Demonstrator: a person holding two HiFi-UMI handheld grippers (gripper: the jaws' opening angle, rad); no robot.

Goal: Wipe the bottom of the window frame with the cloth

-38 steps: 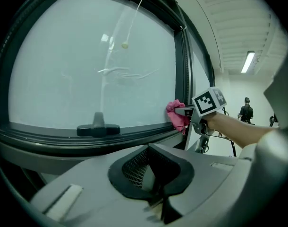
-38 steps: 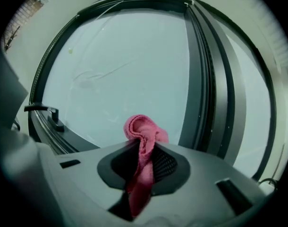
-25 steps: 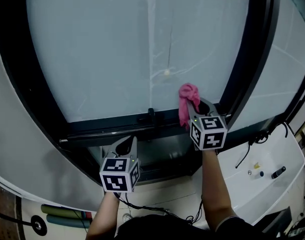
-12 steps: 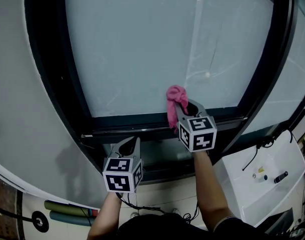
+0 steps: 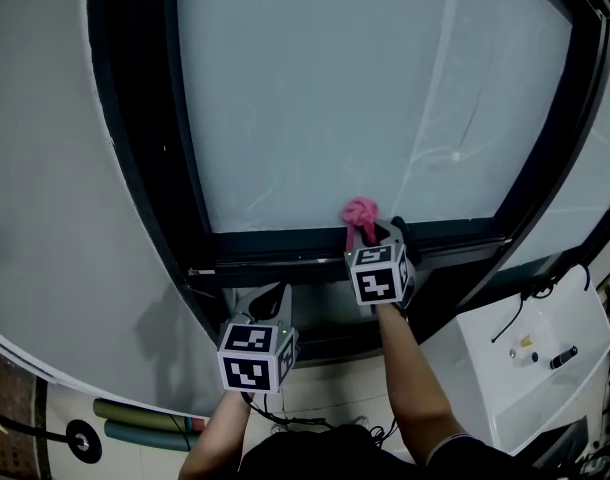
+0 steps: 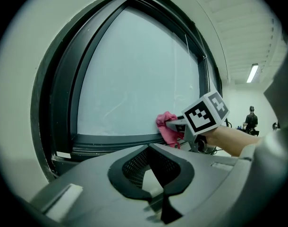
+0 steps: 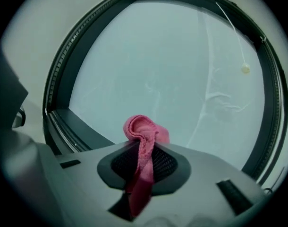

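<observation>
My right gripper [image 5: 371, 234] clamped on pink cloth [image 5: 358, 212], cloth bunched past jaw tips at window frame [image 5: 285, 250] bottom rail, left gripper [image 5: 268, 298] jaws together, empty, below frame.

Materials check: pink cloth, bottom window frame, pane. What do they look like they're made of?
Pink cloth: soft woven or knit fabric, matte. It bunches, hangs limp and shows a ribbed edge.
Bottom window frame: dark, probably painted metal or plastic. It has smooth, straight stepped rails with a slight sheen.
Pane: glass, apparently frosted or filmed. It looks pale and even, with nothing visible through it.
</observation>
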